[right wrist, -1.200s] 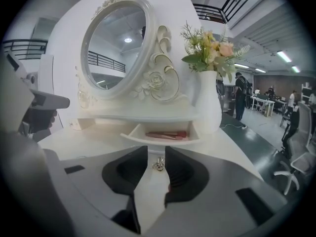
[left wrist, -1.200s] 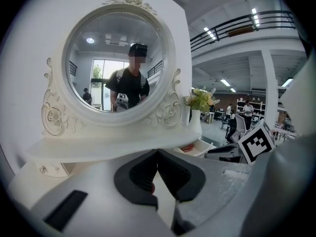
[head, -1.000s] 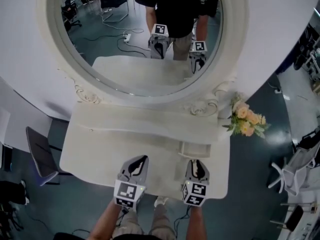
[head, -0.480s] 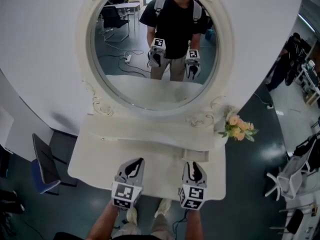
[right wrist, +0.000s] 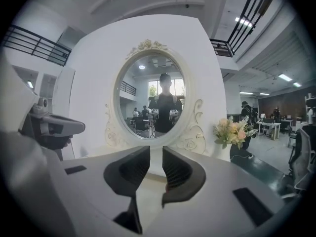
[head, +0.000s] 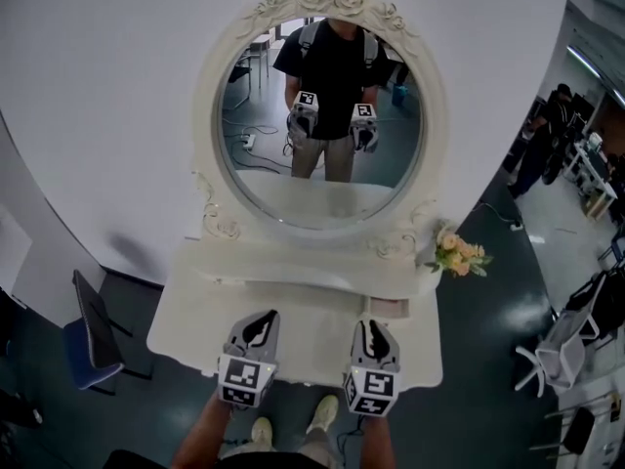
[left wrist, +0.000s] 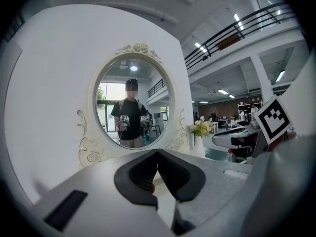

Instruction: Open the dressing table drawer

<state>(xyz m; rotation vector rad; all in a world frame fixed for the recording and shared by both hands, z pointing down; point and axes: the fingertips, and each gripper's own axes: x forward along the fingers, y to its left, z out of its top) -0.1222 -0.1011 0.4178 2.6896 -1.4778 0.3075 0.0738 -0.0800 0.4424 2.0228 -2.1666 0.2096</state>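
Note:
The white dressing table point(head: 195, 311) with its oval mirror point(head: 322, 135) fills the head view. A small drawer point(head: 389, 308) at the back right of the top looks pulled out a little. My left gripper point(head: 262, 319) hovers over the table's front edge, and in the left gripper view its jaws point(left wrist: 157, 152) meet at the tips, empty. My right gripper point(head: 371, 326) hangs beside it, just in front of the drawer. In the right gripper view the right gripper point(right wrist: 156, 154) shows a narrow gap with nothing in it, and its jaws are closing.
A vase of peach flowers point(head: 457, 254) stands at the table's right end. A dark chair point(head: 93, 335) is on the floor to the left, and white chairs point(head: 571, 340) to the right. The mirror reflects the person and both grippers.
Both grippers have risen and drawn back toward the table's front edge. The head view has pulled away, so the whole mirror frame shows.

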